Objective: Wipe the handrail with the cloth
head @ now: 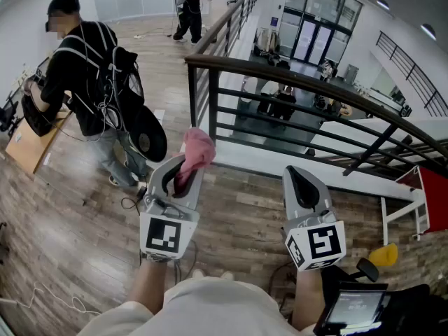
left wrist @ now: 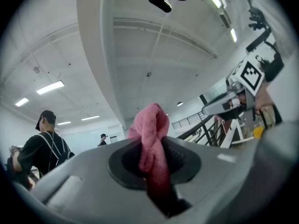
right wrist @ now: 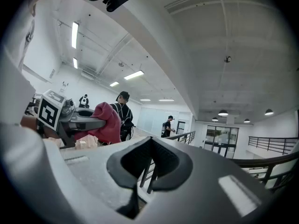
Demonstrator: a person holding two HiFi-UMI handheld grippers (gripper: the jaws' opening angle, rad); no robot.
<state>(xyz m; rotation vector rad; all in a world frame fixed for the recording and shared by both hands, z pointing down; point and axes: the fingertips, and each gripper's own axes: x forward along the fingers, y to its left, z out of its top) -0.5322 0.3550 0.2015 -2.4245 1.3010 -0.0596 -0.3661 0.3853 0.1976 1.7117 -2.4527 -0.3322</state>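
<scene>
Closest in, low in the head view, both grippers are held side by side in front of the person's body, noses pointing forward toward the railing. On the left gripper [head: 187, 166] the jaws are clamped on the pink cloth [head: 198, 148], pinching it mid-fold, so a soft bunch sticks out past the tips and the rest hangs back between the pads. On the right gripper [head: 302, 179] the jaws are closed tip to tip with nothing between them.

Ahead of both, and higher than their tips, runs the dark handrail [head: 294, 71]. Its long axis lies crosswise to the jaws, curving from the corner post [head: 192, 89] on the left away to the right and downward. No part of the cloth touches it yet.

The left gripper is the nearer one to the post end, so wiping probably starts there: lift and reach forward until the bunch lands on top of the rail, then drag rightward along the curve.
</scene>
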